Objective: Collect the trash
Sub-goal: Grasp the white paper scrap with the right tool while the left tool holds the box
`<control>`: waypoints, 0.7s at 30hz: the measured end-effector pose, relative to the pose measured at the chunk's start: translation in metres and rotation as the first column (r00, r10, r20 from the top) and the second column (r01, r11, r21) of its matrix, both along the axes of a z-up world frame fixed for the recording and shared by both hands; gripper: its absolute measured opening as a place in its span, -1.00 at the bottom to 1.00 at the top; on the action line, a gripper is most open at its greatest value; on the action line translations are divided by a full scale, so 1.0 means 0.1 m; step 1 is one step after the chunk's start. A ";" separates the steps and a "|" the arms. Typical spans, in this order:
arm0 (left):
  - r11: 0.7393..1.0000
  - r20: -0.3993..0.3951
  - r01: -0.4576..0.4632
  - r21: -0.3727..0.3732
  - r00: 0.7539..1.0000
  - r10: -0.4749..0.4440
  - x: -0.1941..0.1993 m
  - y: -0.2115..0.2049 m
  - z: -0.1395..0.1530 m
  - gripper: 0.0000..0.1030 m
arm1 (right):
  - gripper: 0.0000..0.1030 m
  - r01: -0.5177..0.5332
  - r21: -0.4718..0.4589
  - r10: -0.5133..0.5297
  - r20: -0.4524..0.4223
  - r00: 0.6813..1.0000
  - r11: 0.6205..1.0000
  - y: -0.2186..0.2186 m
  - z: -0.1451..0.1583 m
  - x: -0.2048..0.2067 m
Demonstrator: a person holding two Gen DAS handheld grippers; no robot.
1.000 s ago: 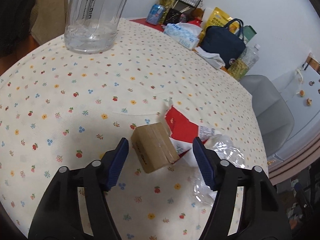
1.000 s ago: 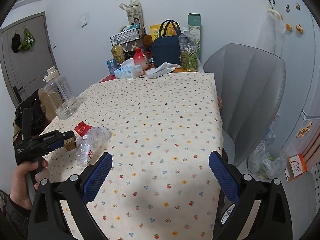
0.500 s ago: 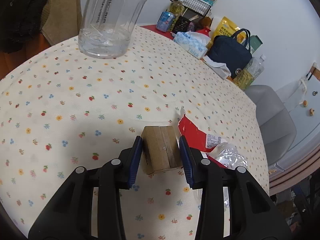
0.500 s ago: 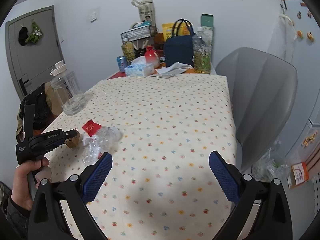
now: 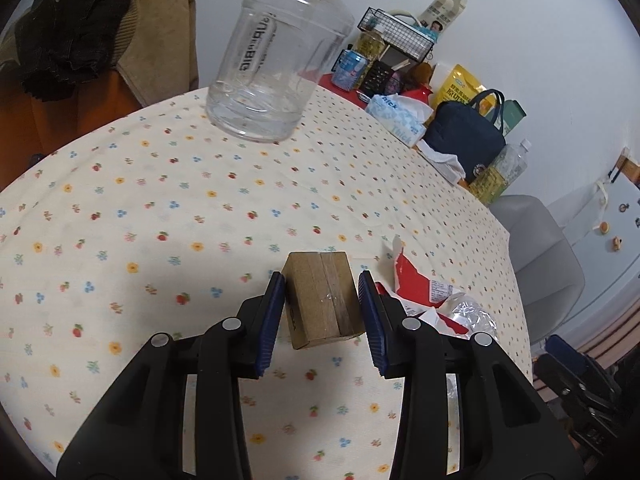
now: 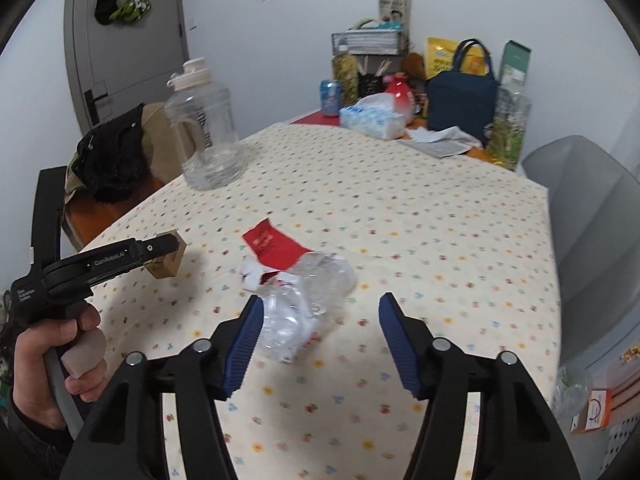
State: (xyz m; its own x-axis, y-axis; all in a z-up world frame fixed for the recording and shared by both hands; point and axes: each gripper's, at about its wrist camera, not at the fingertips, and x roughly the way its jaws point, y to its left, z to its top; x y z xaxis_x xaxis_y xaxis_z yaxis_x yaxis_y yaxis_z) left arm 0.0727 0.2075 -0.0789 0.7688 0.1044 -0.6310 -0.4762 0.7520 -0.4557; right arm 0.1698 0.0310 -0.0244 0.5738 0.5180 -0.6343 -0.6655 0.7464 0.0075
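Note:
My left gripper [image 5: 321, 285] is shut on a small taped cardboard box [image 5: 322, 300] and holds it just above the flowered tablecloth [image 5: 160, 208]. The right wrist view shows the same box [image 6: 170, 270] in the left gripper [image 6: 170, 250], held by a person's hand, with its shadow on the cloth. A crushed clear plastic bottle [image 6: 308, 300] lies between the fingers of my right gripper [image 6: 320, 302], whose jaws are closing. Its left pad is close to the bottle and its right pad stands apart. A torn red wrapper [image 6: 274, 246] lies just behind the bottle.
A big clear water jug [image 6: 206, 136] stands at the table's far left. Along the back are a tissue pack [image 6: 374, 116], a navy bag [image 6: 462, 106] and bottles. A grey chair [image 6: 592, 216] sits to the right. A chair draped with clothes [image 6: 116, 156] is on the left.
My left gripper closed on the cardboard box and raised it a little. My right gripper swung left until the crushed bottle lay between its fingers, and its jaws narrowed.

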 end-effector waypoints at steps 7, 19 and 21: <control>0.999 0.011 -0.031 -0.034 0.999 0.031 -0.16 0.18 -0.09 -0.26 | -0.04 -0.055 -0.049 0.052 -0.059 0.997 0.997 0.48 -0.22 0.04; 0.998 0.020 -0.037 -0.057 0.999 0.038 -0.25 0.30 -0.20 -0.26 | -0.73 -0.064 -0.059 0.058 -0.108 0.993 0.996 0.82 -0.40 0.18; 0.998 0.019 -0.037 -0.055 0.999 0.038 -0.24 0.29 -0.20 -0.26 | -0.78 -0.067 -0.062 0.059 -0.123 0.991 0.996 0.83 -0.43 0.21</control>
State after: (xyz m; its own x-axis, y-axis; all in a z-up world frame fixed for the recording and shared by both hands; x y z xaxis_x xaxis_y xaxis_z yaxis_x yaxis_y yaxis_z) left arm 0.0485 0.2362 -0.0989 0.7777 0.0994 -0.6207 -0.4940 0.7072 -0.5058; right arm 0.1908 0.1141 -0.0677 0.4586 0.5054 -0.7309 -0.7081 0.7048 0.0431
